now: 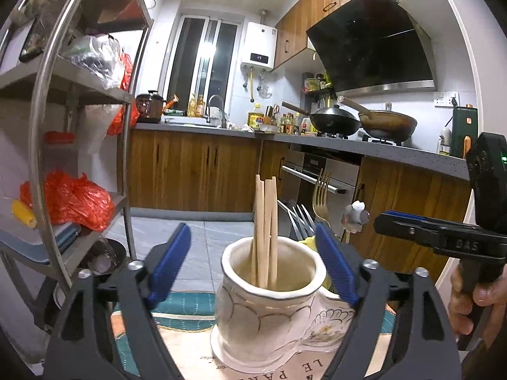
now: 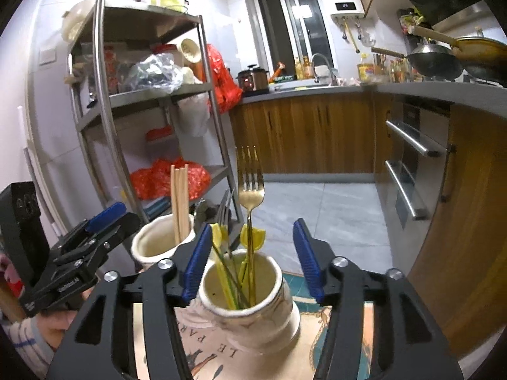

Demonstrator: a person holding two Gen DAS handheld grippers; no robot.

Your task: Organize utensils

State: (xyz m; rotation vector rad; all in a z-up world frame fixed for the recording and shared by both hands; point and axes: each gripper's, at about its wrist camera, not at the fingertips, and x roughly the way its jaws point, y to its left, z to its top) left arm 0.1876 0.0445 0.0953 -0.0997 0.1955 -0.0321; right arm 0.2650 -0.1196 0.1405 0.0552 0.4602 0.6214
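A white ceramic twin-cup holder stands on a printed mat. Its left cup [image 1: 269,297] holds wooden chopsticks [image 1: 266,228]. My left gripper [image 1: 253,262] is open, its blue pads either side of that cup, empty. The right cup [image 2: 247,300] holds a gold fork [image 2: 251,190], silver forks [image 2: 225,209] and yellow-handled utensils [image 2: 253,237]. My right gripper [image 2: 253,259] is open around that cup, empty. The chopsticks [image 2: 179,202] and left cup [image 2: 158,243] also show in the right wrist view. The right gripper's body [image 1: 443,234] shows at the right of the left wrist view.
A steel shelf rack [image 2: 142,95] with red bags stands to the left. Wooden cabinets and a grey counter [image 1: 348,145] with woks [image 1: 336,120] lie behind. An oven [image 2: 408,171] is on the right. The mat [image 2: 342,329] covers the table.
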